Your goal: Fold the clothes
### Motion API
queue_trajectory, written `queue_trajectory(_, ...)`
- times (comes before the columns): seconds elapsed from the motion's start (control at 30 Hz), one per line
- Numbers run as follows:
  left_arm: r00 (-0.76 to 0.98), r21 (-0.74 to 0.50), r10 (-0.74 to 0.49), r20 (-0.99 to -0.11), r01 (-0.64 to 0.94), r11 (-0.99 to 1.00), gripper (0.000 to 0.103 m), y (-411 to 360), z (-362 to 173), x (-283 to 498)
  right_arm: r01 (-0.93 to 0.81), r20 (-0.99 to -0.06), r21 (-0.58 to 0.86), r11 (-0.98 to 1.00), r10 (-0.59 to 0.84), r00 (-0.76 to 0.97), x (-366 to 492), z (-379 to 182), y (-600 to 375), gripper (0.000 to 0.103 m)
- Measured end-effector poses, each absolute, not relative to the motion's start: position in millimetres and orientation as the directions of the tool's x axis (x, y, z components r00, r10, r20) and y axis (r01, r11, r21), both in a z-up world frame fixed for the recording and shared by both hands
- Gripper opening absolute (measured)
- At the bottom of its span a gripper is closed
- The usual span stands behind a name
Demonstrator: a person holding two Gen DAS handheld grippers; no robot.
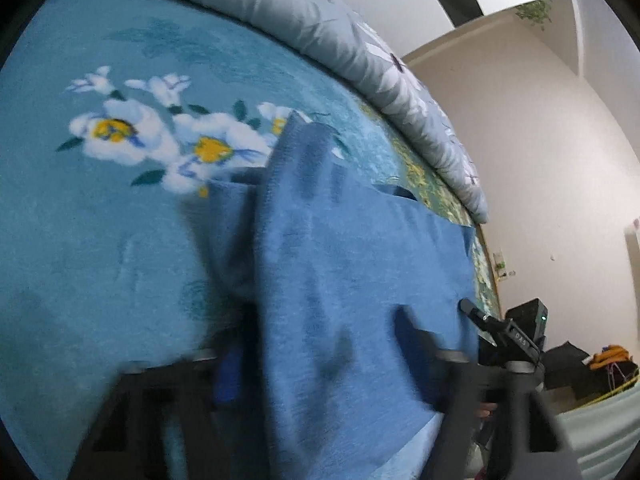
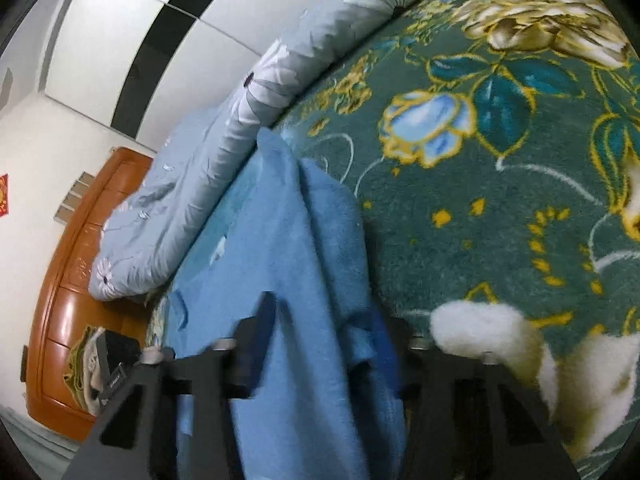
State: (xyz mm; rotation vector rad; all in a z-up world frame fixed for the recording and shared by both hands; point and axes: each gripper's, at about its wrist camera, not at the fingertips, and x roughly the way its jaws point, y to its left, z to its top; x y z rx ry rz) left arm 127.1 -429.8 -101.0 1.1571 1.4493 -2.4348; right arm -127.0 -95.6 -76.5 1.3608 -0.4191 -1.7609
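— Where did we have the blue garment?
— Bunched between the fingers of our left gripper and our right gripper; whether either pinched it, we couldn't tell.
— And beyond?
— It trailed over the floral blanket, toward the grey quilt.

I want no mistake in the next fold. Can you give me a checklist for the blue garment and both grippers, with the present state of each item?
1. Blue garment passes between the left gripper fingers: ok.
2. Blue garment passes between the right gripper fingers: ok.
3. Pads press firmly on the cloth, both sides: cannot tell, the pictures are blurred.
4. Garment lies smooth: not ok, it bunches into ridges at each gripper.
5. Room ahead on the floral blanket: ok, bare up to the grey quilt.
6. Garment's far hem visible: not ok, ridges hide it.
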Motion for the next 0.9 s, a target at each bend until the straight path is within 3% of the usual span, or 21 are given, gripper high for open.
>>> queue_trajectory(0.03,-0.711,-0.733,0.300,-0.636,0.434,-0.524,0.019,-432,-104,128,0.409,-0.637,0.691,-0.595,-0.770,-0.044,-126,-77,-97,0.029)
queue_trajectory(0.17,-0.738,-0.784,0.323,-0.592,0.435,-0.442,0.015,-436,-102,137,0.404,-0.634,0.699,-0.590,-0.773,-0.030,-121,-64,-96,0.018)
queue_trajectory(0.27,-0.757,-0.788,0.323,-0.567,0.386,-0.479,0.011,-428,-75,147,0.441,-0.608,0.704,-0.557,-0.793,-0.030,-105,-38,-93,0.018)
queue_trajectory(0.63,-0.788,-0.726,0.291,-0.542,0.266,-0.634,0.011,-390,18,261,0.526,-0.546,0.714,-0.462,-0.838,0.006,5,39,-42,0.018)
queue_trajectory(0.9,-0.768,-0.721,0.285,-0.573,0.307,-0.621,0.011,-369,-22,339,0.546,-0.524,0.718,-0.431,-0.852,0.017,107,9,-4,0.018)
